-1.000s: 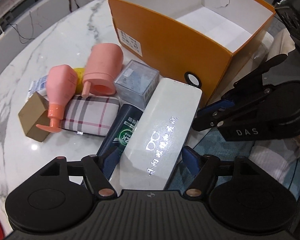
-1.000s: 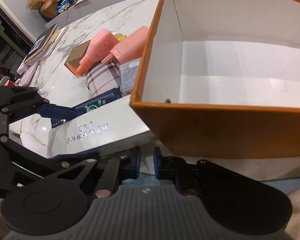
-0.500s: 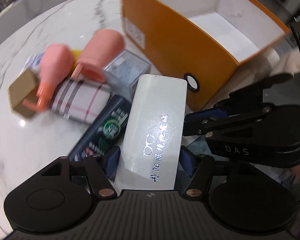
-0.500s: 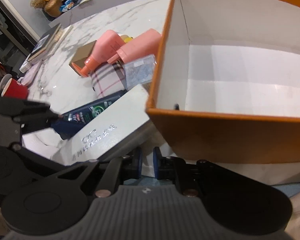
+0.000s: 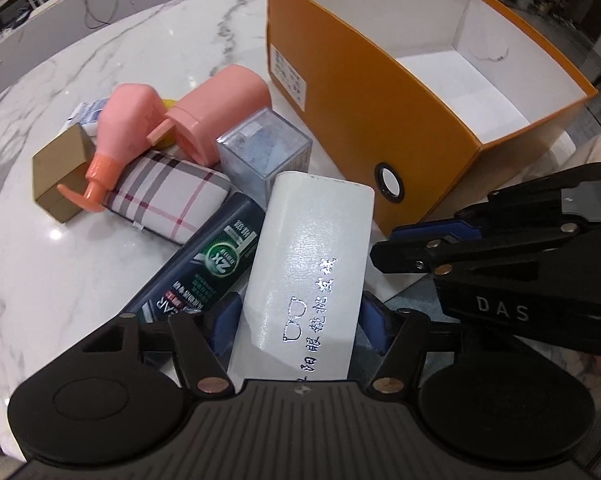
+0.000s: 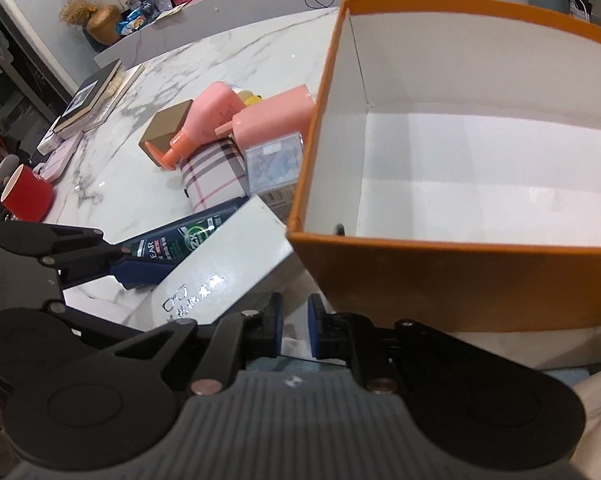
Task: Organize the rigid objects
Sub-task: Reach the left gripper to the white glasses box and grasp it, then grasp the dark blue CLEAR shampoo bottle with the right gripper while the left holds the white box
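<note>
Left gripper (image 5: 298, 322) has its blue pads clamped on the near end of the white glasses case (image 5: 308, 268), which a second ago still lay low among the pile and now rides tilted up, its far end pointing to 12 o'clock just short of the orange box (image 5: 364, 120). At 10 o'clock of it lies the dark shampoo bottle (image 5: 204, 268), then the plaid case (image 5: 168, 196), clear cube (image 5: 264, 152), two pink bottles (image 5: 116, 136) and a brown carton (image 5: 58, 170) on the marble table (image 5: 40, 264).

From the right wrist view, the right gripper (image 6: 294, 330) sits at 6 o'clock, fingers nearly together with a narrow gap and nothing between them, hovering just before the box's near wall (image 6: 460, 280). The white case (image 6: 224, 264) has lifted at 9 o'clock, its corner beside the box corner. The box floor looks bare, so I'd judge this the first item going in; it needs raising over the rim next.
</note>
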### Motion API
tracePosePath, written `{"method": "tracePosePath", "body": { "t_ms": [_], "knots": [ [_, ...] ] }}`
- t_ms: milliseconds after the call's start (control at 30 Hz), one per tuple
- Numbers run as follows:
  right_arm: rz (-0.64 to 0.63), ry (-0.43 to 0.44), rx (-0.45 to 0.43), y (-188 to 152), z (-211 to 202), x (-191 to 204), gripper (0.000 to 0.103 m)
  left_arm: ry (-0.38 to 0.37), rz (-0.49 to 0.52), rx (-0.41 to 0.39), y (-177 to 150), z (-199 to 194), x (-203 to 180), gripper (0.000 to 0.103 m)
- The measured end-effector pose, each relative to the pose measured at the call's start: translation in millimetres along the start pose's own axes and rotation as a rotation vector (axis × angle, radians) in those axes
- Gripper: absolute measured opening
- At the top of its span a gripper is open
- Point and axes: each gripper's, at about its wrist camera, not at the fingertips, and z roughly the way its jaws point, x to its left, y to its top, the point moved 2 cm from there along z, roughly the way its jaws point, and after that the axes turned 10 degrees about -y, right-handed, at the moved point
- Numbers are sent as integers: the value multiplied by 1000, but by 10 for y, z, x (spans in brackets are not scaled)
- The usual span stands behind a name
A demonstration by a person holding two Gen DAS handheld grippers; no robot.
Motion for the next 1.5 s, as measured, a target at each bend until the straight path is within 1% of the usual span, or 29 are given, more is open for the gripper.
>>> {"method": "tracePosePath", "body": {
  "t_ms": [167,200,300,367,433,467,533,667,733,800,833,967,1133,1200,1267,1300,1433,1500],
  "knots": [
    [-5,16,-29,49,-110,50,15,30,-59,-90,-81,-301,73,71],
    [-11,21,-28,72,-121,76,19,34,-76,-110,-85,-380,99,71],
    [-35,52,-11,111,-115,224,19,65,-137,-163,-108,-591,260,70],
    [-36,75,0,133,-94,343,21,96,-158,-198,-143,-695,379,70],
    [-22,94,13,160,-60,442,27,116,-202,-219,-181,-766,516,70],
    [-5,105,20,181,-35,490,31,121,-225,-229,-195,-788,584,70],
    [28,115,31,217,12,569,33,130,-259,-245,-230,-822,715,69],
    [100,123,73,287,181,725,34,131,-307,-260,-284,-815,918,69],
    [137,116,93,309,260,755,35,119,-332,-264,-324,-798,1006,69],
    [170,101,109,335,334,772,43,106,-354,-268,-361,-774,1088,69],
    [184,104,112,348,365,778,44,102,-364,-269,-376,-753,1121,69],
    [236,99,134,436,447,807,53,81,-407,-281,-408,-681,1254,69],
    [340,75,197,459,638,817,56,65,-453,-281,-448,-592,1403,69],
    [364,59,180,460,674,832,63,51,-468,-283,-480,-562,1443,69],
    [382,45,160,463,672,838,66,46,-482,-290,-509,-542,1481,69],
    [402,34,151,469,669,831,70,49,-490,-289,-517,-532,1498,69],
    [495,-41,115,498,647,796,80,58,-511,-286,-554,-519,1569,69],
    [475,-71,105,524,661,856,83,53,-514,-286,-565,-507,1586,69]
  ]
}}
